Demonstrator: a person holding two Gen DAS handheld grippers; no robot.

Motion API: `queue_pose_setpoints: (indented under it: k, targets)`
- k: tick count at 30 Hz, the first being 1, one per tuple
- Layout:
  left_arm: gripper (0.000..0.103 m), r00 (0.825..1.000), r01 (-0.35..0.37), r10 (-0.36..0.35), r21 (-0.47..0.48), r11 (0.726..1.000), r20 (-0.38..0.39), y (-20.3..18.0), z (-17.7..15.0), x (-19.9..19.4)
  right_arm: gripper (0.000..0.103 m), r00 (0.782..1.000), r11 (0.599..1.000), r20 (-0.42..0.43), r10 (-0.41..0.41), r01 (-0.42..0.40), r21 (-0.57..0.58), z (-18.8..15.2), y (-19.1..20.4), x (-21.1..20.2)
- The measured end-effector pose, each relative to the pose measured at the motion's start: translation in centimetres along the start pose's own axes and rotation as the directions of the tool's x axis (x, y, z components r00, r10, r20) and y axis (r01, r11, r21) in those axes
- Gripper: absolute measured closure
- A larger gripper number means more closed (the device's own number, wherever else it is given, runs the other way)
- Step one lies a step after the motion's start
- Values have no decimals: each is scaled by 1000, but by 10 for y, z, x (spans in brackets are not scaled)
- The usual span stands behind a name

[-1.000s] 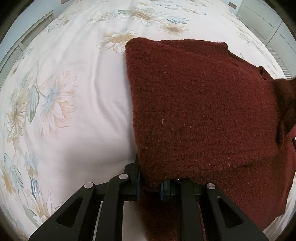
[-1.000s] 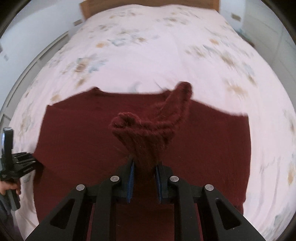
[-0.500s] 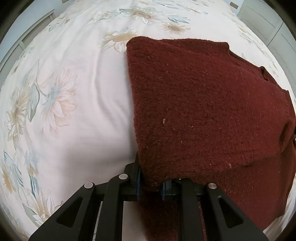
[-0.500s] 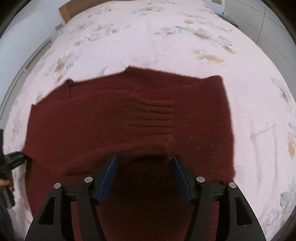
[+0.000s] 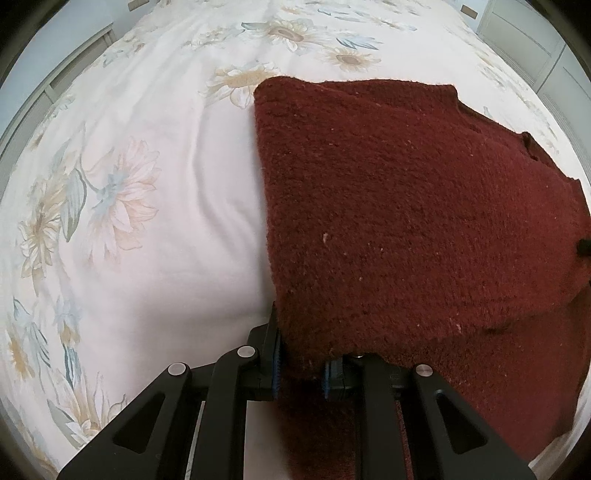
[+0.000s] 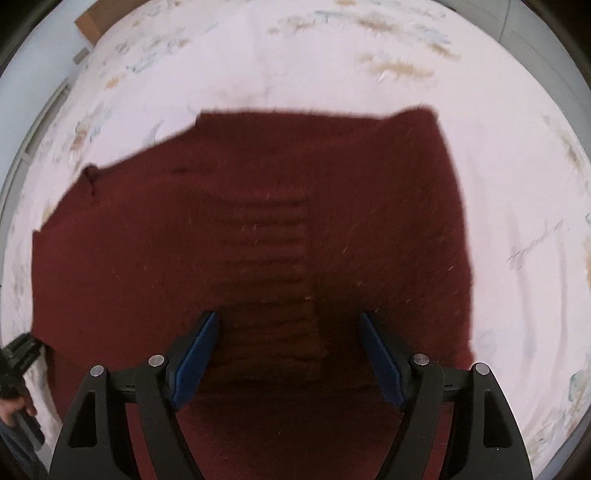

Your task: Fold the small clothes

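A dark red knitted sweater [image 5: 406, 221] lies on a floral bed sheet [image 5: 147, 184]. My left gripper [image 5: 301, 363] is shut on the sweater's near edge, where a folded layer lies over the body. In the right wrist view the sweater [image 6: 240, 221] lies flat with its ribbed sleeve cuff [image 6: 266, 258] laid across the body. My right gripper [image 6: 288, 347] is open and empty just above the cuff. The left gripper [image 6: 16, 354] shows at that view's left edge, at the sweater's side.
The bed sheet [image 6: 517, 184] spreads all around the sweater. White cabinet doors [image 5: 546, 48] stand at the far right and a pale wall panel [image 5: 55, 77] at the far left. A wooden headboard [image 6: 90, 22] shows at the bed's far end.
My right gripper opened and let go of the sleeve cuff, which now lies flat across the sweater's body. My left gripper has stayed shut on the sweater's edge.
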State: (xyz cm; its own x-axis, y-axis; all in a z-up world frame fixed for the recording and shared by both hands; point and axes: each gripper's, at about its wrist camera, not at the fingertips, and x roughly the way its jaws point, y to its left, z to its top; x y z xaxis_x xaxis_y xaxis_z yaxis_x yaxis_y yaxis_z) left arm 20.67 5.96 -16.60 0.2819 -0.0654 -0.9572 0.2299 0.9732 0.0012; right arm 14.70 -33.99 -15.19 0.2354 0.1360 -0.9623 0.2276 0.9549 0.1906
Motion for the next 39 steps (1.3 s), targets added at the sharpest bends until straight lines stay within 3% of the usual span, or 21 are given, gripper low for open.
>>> queue_pose_setpoints:
  k: [2,3,5,6,7,13,17,20,22,24,26,27,29,30,31,35,39]
  targets:
    - [88,1000,-11,11,10,1000,2,-3,-2,0,26,1000,1000,14,1,0,-30,-5,8,0]
    - [88,1000,-20,19,18,1000,4,-5,-2,-1,31,1000,999,21,7,-6,-49,-8,12,-1]
    - [88,999,-31,31,28,999,7,-9,-4,-2,72,999,995,31,6,-3,-103,-11,22,-7]
    - [88,999,-37,36,30,999,9,-10,-5,-2,82,999,991,36,30,-25,-128,-11,27,-10]
    - [88,999,-39,39,30,999,11,-11,-5,-3,82,998,989,41,40,-34,-143,-12,30,-13]
    - [89,999,-46,46,39,998,20,-12,-11,-11,84,978,972,202,-47,91,-216,-14,35,-46]
    - [89,998,-68,67,49,996,16,-19,-12,-6,83,983,961,158,-95,132,-244,-15,34,-21]
    - [88,997,-77,76,35,996,18,-23,-14,-4,80,984,966,146,-98,130,-224,-14,27,-6]
    - [87,996,-91,90,46,995,26,-27,-15,-6,69,983,970,158,-98,129,-205,-16,23,-8]
    - [85,994,-107,105,55,993,26,-29,-16,-10,52,977,969,174,-123,156,-193,-15,20,-14]
    - [83,994,-105,105,53,993,11,-31,-17,-16,49,977,974,181,-113,146,-176,-14,14,-24]
    - [76,995,-97,97,45,994,8,-32,-19,-23,44,977,976,186,-108,140,-168,-15,13,-30]
    - [45,996,-85,85,20,996,21,-33,-21,-36,28,972,978,211,-98,133,-159,-16,13,-43]
    - [24,995,-82,82,-1,997,48,-33,-22,-48,22,969,979,229,-91,129,-155,-17,13,-50]
    - [17,995,-78,78,-6,997,67,-35,-23,-55,22,966,980,245,-81,121,-156,-18,14,-57]
    - [1,990,-44,43,2,999,135,-52,-22,-88,17,954,978,296,-52,109,-178,-26,26,-78]
    - [1,979,17,-22,23,1000,205,-86,-16,-109,10,937,967,346,-54,135,-217,-35,52,-81]
